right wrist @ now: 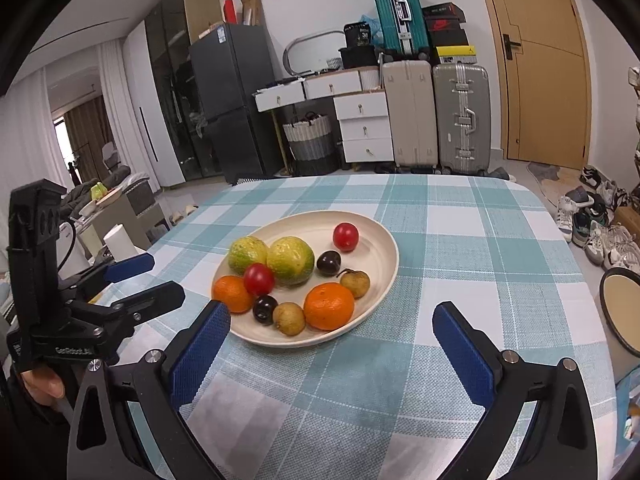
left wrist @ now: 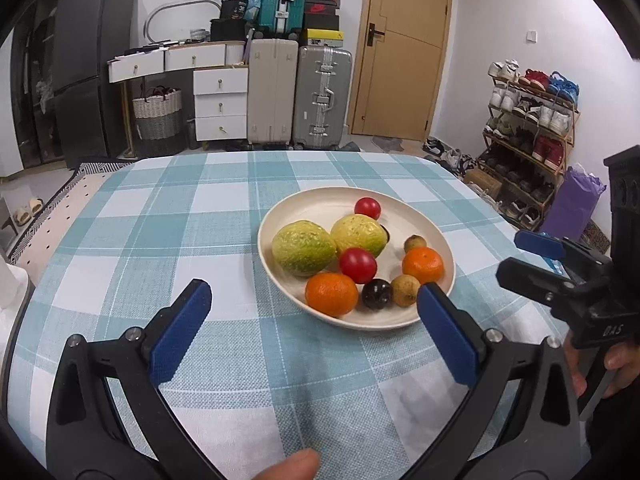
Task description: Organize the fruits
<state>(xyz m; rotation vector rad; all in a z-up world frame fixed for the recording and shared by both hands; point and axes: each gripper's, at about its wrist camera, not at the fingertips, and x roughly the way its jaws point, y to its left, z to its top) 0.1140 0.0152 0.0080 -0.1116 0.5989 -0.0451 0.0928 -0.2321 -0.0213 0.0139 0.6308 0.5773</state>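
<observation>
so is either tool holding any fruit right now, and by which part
Nothing is held. The left tool and right tool both stand open and empty; all fruit lies in the plate.

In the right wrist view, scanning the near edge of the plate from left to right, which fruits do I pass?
Left orange → dark plum → brown longan → right orange, all lying on the cream plate.

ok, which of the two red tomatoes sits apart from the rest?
The far tomato, alone by the plate's back rim. The other tomato is wedged against an orange and a green-yellow fruit.
</observation>
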